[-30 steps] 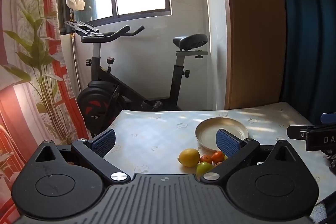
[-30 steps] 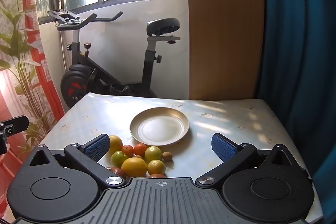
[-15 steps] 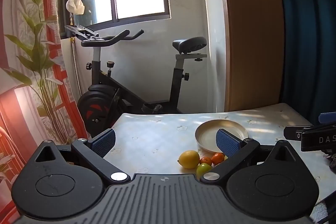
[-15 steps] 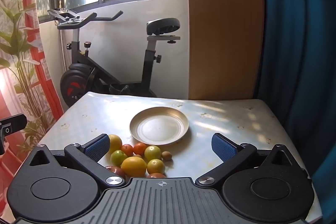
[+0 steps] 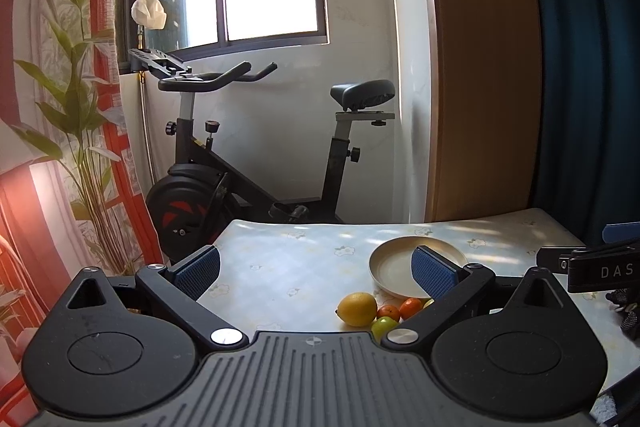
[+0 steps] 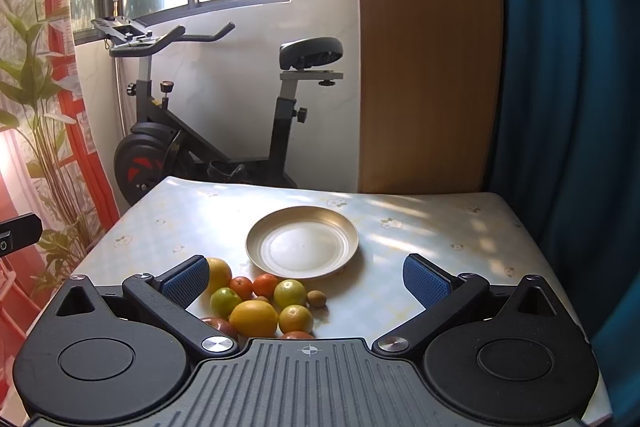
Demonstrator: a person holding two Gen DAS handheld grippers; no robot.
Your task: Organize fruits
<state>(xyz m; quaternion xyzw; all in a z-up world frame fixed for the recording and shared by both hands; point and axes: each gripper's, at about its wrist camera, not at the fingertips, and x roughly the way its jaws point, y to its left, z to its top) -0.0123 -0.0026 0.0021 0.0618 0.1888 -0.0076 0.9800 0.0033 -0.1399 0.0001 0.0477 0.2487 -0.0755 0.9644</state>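
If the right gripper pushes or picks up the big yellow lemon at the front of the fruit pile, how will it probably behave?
The lemon is rounded, so it would likely roll if pushed, probably nudging the orange fruit touching it. Its skin looks smooth and glossy, so it may slip between the pads unless gripped across its middle. The right gripper is open wide enough, it seems.

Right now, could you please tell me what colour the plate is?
Pale gold metal, empty; the plate shows best in the right wrist view.

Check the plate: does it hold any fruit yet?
Empty. The plate shows a bare inside in the right wrist view; the fruits all lie on the table in front of it.
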